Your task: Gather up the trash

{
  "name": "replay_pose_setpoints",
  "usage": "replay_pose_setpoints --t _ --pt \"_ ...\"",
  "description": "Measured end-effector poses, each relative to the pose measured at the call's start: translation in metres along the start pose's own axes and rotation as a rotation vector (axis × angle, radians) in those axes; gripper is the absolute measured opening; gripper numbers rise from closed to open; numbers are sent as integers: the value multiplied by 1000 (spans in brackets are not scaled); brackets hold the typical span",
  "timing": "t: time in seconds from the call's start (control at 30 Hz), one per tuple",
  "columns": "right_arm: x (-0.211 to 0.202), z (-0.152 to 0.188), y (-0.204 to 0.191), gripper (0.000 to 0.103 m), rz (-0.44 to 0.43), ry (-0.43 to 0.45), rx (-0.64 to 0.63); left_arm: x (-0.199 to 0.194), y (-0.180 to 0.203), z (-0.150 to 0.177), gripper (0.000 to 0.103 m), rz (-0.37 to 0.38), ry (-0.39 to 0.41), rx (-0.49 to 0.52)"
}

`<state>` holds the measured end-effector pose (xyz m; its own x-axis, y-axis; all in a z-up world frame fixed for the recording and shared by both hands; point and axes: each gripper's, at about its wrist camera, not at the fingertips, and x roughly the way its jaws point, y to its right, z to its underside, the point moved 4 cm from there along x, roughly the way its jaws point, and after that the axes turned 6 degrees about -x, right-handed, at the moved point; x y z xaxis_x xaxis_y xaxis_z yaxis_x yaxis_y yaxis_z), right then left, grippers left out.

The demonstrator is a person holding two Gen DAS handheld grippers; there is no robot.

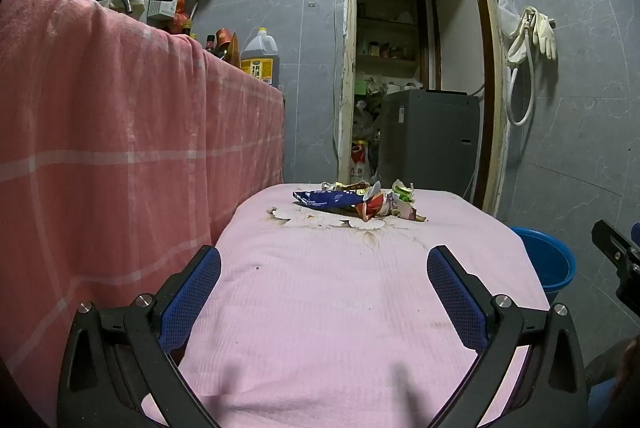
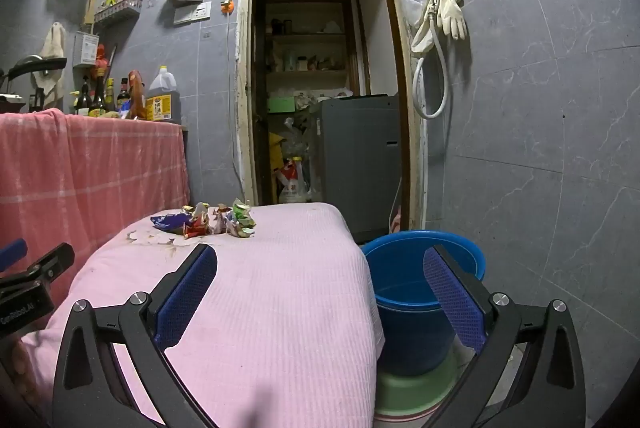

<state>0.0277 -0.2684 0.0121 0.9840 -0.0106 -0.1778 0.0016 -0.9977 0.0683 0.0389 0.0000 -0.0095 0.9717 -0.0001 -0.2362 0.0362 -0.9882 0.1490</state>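
Left tool (image 1: 324,264) spread wide, holding nothing, over pink-covered tabletop (image 1: 328,328). Crumpled wrappers (image 1: 360,201) lie at tabletop's far end, well apart from both tools. Right tool (image 2: 320,262) also wide, nothing gripped, blue bucket (image 2: 404,292) beside tabletop's right edge.

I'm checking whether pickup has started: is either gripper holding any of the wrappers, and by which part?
Nothing is held. The left gripper and right gripper both stand open and empty; the wrappers lie untouched at the table's far end.

One blue bucket (image 2: 424,268), one pile of crumpled wrappers (image 2: 208,220), one pair of rubber gloves (image 2: 450,13).
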Motion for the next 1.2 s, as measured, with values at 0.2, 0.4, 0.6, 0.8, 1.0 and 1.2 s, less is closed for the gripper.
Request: replay_pose_setpoints --t 0.2,0.4,0.6,0.8,1.0,1.2 --pt "0 0 0 103 0 2 1 0 0 0 101 0 1 1" --pt "0 0 0 103 0 0 1 0 -1 0 101 2 0 -1" --pt "-1 -1 1 103 0 2 2 0 0 0 101 -1 1 2" --pt "-1 -1 1 103 0 1 2 0 0 0 101 -1 0 2" --pt "-1 -1 1 103 0 2 2 0 0 0 101 4 -3 0" --pt "-1 -1 1 103 0 2 2 -1 0 0 101 6 -3 0"
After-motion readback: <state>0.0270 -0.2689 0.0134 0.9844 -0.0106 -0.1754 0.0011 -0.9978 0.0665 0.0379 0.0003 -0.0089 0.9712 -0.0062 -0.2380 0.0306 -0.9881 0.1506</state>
